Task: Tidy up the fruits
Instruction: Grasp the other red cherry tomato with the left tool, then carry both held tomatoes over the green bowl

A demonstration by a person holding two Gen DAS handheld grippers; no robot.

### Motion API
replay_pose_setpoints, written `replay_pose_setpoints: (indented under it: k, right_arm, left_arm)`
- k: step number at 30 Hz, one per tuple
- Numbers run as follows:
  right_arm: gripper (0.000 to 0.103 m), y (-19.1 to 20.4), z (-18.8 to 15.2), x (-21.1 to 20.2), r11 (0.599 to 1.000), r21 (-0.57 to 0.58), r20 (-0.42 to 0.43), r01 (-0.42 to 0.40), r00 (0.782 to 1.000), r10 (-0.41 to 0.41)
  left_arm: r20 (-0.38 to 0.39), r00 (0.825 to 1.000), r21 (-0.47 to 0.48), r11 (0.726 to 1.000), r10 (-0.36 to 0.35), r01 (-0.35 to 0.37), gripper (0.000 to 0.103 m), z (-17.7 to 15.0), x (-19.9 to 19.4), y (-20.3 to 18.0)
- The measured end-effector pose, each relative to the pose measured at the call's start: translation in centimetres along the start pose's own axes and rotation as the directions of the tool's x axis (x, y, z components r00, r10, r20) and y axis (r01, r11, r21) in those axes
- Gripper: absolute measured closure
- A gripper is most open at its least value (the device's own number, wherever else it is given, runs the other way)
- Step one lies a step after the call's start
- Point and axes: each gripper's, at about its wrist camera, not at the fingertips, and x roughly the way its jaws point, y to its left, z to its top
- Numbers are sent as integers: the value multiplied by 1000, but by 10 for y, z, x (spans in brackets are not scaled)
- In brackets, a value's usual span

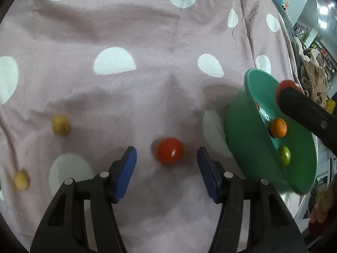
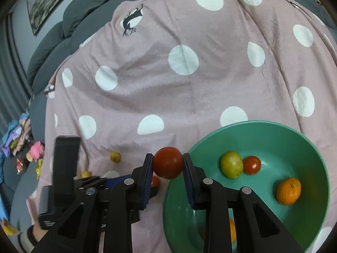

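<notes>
A room with a grey sofa under a spotted cloth

A pink cloth [image 2: 189,84] with white dots covers the grey sofa [image 2: 63,31]. A framed picture [image 2: 46,2] hangs on the wall behind.

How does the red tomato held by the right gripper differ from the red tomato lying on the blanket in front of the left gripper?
The held tomato is clamped between the right gripper's blue pads at the green bowl's rim; the loose tomato rests on the polka-dot blanket, untouched. The held one looks darker red; the loose one brighter orange-red. The left gripper is open around the loose one. Both are round and glossy.
</notes>
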Motion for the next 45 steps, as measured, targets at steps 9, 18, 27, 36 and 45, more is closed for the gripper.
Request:
replay_pose_setpoints:
  k: [9, 18, 27, 36, 45]
  right_arm:
    - [74, -6, 0, -7, 1000, 19, 20, -19, 1000, 19]
    - [74, 1, -6, -17, 999, 18, 14, -26, 1000, 26]
    - [74, 15, -20, -43, 999, 19, -3, -25, 1000, 25]
    - [74, 33, -41, -71, 1000, -3, -30, -30, 999, 30]
    - [74, 45, -54, -96, 999, -16, -30, -33, 999, 32]
  left_arm:
    - [-18, 1000, 10, 1000, 9, -9, 76, 3, 15, -2]
    - [6, 999, 18, 998, 54, -54, 76, -10, -20, -3]
    - [49, 997, 20, 998, 66, -67, 76, -36, -70, -7]
    - [86, 993, 12, 997, 77, -78, 76, -64, -108, -14]
    - [117, 991, 12, 997, 72, -74, 76, -84, -137, -21]
